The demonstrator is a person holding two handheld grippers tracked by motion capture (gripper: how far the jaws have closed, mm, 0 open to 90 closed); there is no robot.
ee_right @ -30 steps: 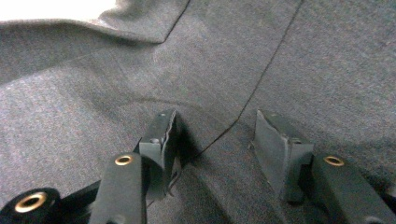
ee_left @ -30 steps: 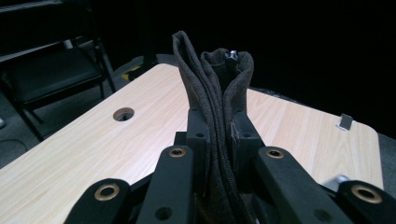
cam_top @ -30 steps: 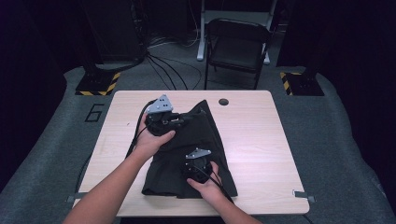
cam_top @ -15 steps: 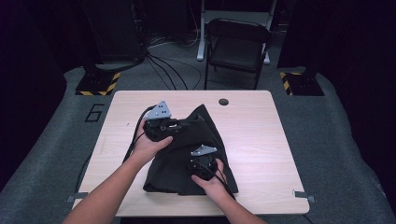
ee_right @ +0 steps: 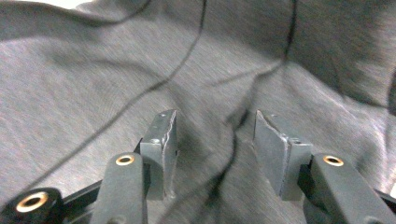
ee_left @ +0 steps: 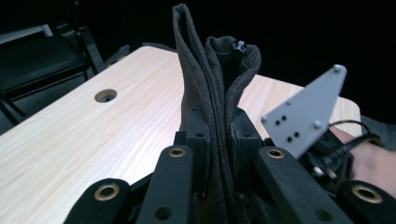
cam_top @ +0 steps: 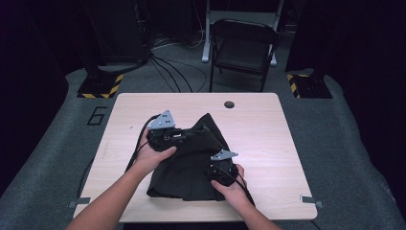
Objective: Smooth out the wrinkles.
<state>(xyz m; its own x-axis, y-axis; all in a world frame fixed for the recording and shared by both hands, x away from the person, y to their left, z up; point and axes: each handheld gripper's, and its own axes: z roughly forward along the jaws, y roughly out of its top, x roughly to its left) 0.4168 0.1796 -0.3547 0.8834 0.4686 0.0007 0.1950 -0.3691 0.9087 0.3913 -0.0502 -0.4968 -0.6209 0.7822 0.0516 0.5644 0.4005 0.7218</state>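
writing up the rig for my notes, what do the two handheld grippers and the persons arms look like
Both grippers are black. The left gripper and right gripper each carry a grey three-cornered plate on top, dotted with small holes and screws, and trail black cables. Their linkage arms have brass-coloured rings at the pivots. The right gripper's pads are flat grey blocks. The forearms are bare; no sleeves show.

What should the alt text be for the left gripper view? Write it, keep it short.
The left gripper is shut on a bunched fold of dark grey garment that stands up between its black jaws. Behind it lies a light wooden table with a round hole; the other gripper's grey plate shows at right.
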